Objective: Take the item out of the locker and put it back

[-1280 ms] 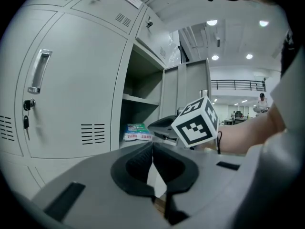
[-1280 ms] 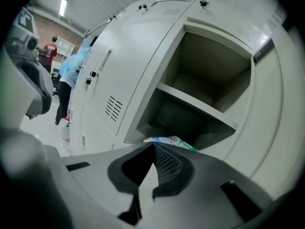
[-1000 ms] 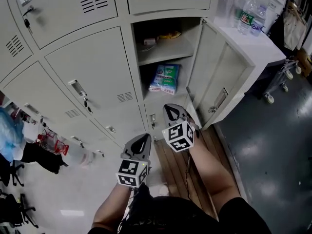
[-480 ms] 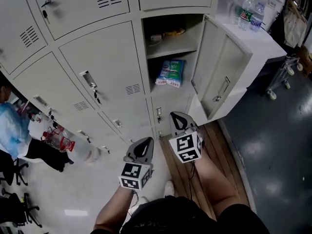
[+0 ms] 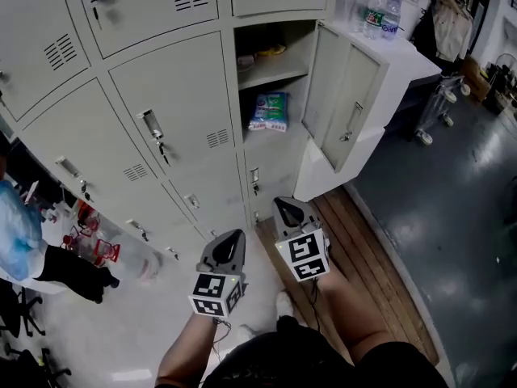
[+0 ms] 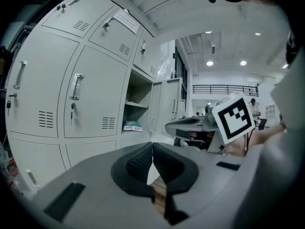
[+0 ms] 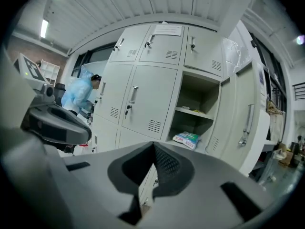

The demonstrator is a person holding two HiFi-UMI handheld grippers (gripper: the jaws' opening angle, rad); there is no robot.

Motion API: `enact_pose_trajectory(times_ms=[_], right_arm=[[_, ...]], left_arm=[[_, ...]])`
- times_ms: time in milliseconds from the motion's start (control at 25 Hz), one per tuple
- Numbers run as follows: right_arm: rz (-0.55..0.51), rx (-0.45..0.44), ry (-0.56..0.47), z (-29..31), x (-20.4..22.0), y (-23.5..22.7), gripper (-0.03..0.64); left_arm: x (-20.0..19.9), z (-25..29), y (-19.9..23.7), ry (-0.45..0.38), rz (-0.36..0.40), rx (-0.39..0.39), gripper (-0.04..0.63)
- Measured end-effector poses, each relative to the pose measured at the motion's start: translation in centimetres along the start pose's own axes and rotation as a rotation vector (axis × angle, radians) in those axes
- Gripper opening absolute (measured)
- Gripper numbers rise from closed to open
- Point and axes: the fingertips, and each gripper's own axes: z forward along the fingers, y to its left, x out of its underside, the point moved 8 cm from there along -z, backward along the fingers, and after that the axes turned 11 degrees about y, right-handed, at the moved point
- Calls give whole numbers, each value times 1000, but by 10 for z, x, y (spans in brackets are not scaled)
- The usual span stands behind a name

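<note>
Up at head height, looking steeply down: takes in the locker bank [image 5: 174, 103] across the top, well off, with the open compartment [image 5: 275, 75] right of centre and the left gripper [image 5: 234, 234] and right gripper [image 5: 283, 203] low and close. Down to the left gripper view: sits low, sights along its own jaws, faces the locker fronts at a slant from their left, catches the right gripper close on the right. Over to the right gripper view: low too, faces the fronts more squarely, catches the left gripper at the left edge. Shared across all three: the open compartment, its swung door [image 5: 339, 95] and the blue-green packet [image 5: 269, 111] under the shelf, small and far in both gripper views.
</note>
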Motion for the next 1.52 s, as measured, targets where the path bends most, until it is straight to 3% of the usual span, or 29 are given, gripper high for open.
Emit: enact_pose_trajectory(times_ms=[640, 1520], right_arm=[[88, 70, 9, -66, 7, 76, 0], [81, 87, 1, -83, -2, 96, 0]], left_arm=[[31, -72, 3, -9, 42, 91, 5], [36, -95, 4, -32, 49, 108, 6]])
